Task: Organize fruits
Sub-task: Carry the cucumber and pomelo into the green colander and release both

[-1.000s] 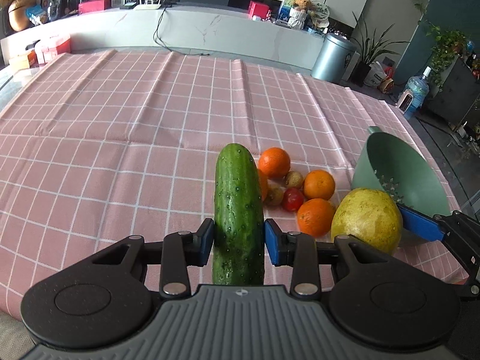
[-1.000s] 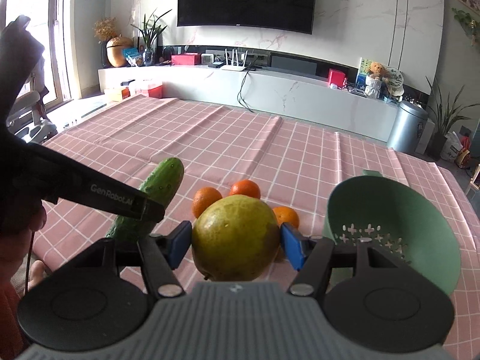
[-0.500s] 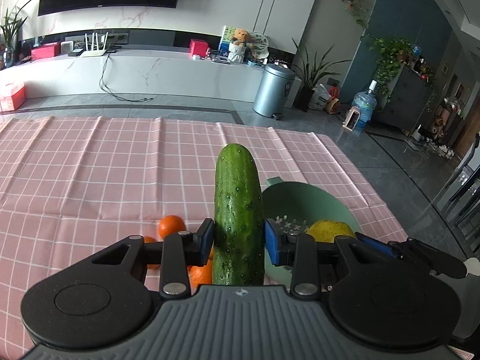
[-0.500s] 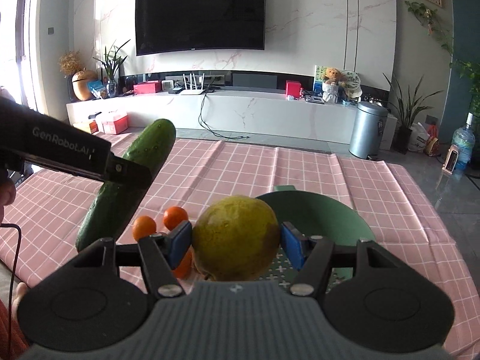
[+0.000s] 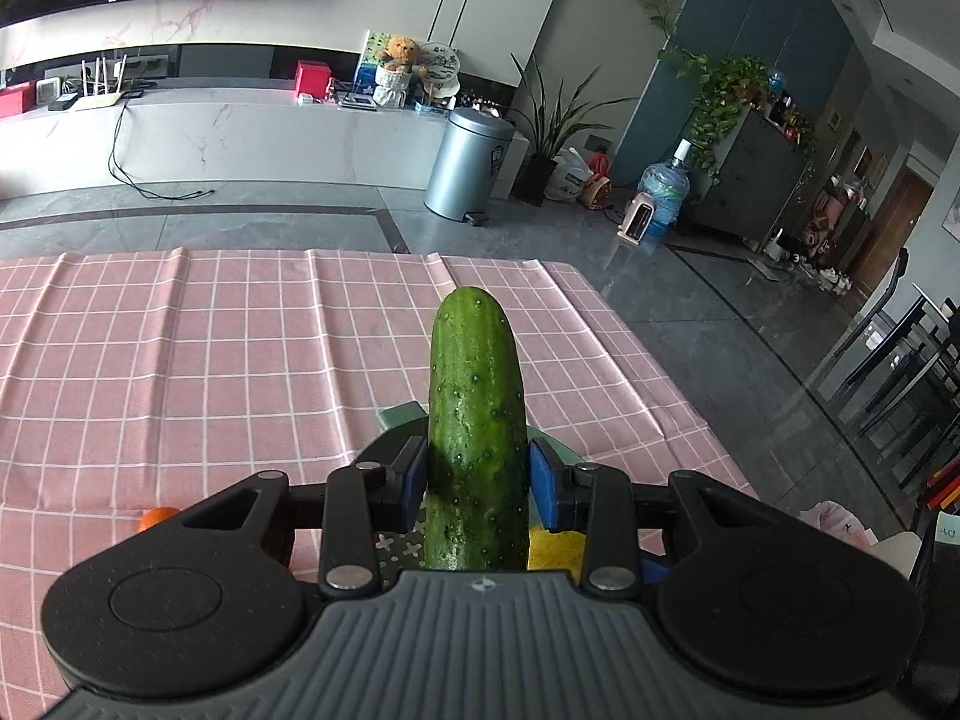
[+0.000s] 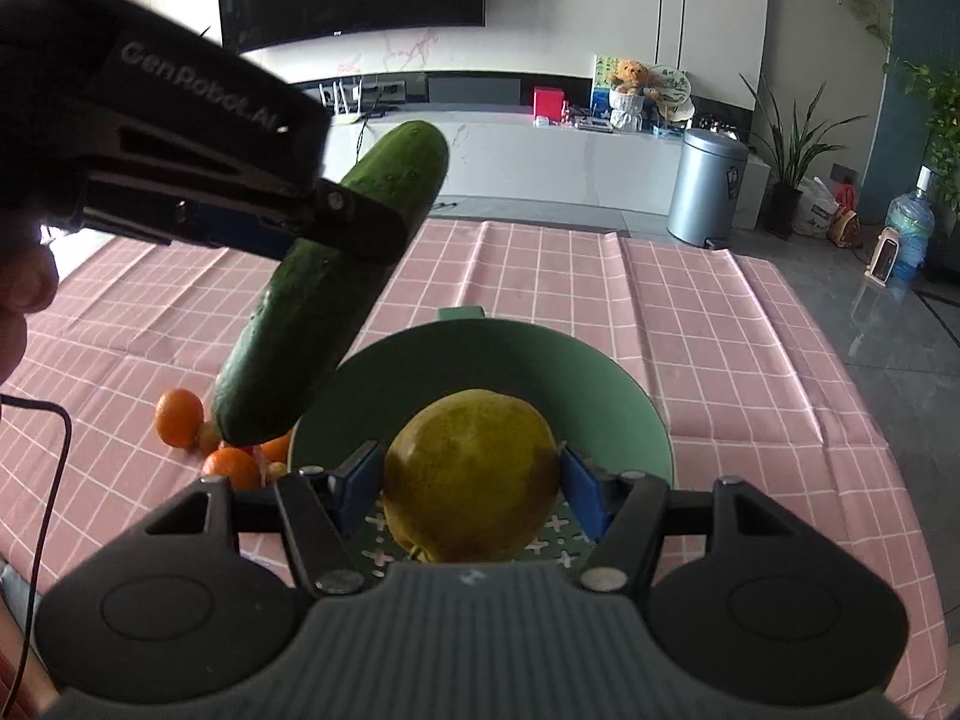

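nearest in the right wrist view: right gripper (image 6: 474, 474) clenched on a big yellow-green fruit (image 6: 471, 471), blue pads pressing its widest sides, held above the near part of a green strainer bowl (image 6: 624, 387). looks heavy, round and firm, with dull, faintly mottled skin; likely to roll once let go, so best set low into the bowl, not dropped. grip across the middle seems right for so wide a ball.

just left, higher up: left gripper (image 6: 336, 222) grasping a cucumber (image 6: 312, 312) near its middle, tilted, lower end hanging over the bowl's left rim. in the left wrist view, left gripper (image 5: 478, 483) with pads tight on both sides of the cucumber (image 5: 477, 396), far tip pointing away. long, stiff, bumpy and slightly glossy; probably slippery, and prone to swing if taken near an end.

below and left on the table: small oranges (image 6: 179, 417), smooth, round, light by the look, easy to pinch across the middle but quick to roll. a few smaller fruits among them, too hidden to name.

farther out: pink checked cloth (image 6: 690, 324), soft, creased in ridges. bowl of matte plastic, cross-shaped holes in its floor.
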Demonstrator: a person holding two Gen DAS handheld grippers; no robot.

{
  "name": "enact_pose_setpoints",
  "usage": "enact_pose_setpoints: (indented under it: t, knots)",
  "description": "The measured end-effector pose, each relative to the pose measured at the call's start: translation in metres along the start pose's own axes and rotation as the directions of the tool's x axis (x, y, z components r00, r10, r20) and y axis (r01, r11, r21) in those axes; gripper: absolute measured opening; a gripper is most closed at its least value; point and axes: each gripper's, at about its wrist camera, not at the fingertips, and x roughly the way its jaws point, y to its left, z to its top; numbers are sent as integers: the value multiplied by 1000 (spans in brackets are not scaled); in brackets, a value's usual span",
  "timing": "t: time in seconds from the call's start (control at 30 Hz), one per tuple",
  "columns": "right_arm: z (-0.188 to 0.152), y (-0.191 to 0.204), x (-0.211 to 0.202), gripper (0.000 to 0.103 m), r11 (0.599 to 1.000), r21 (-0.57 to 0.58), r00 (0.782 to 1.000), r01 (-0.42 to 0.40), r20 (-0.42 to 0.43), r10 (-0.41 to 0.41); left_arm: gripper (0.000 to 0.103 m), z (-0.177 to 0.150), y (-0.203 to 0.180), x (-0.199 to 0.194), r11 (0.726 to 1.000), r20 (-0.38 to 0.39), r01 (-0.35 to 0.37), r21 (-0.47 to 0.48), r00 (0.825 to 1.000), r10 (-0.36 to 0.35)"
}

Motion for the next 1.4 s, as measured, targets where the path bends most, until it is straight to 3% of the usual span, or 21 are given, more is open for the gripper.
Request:
enact_pose_setpoints:
  t: [0.6,1.13,1.4]
  knots:
    - [1,-7,65,61,987,-150,974,-52,-227,17,40,-17,9,71,998,-158,-47,34,986,52]
    - [6,-11,82,61,986,-155,957,-57,-288,10,40,-29,18,91,997,-273,-67,34,959,74]
    - [6,-5,86,62,988,-147,952,-47,-306,0,41,-27,16,91,996,-275,-63,59,958,77]
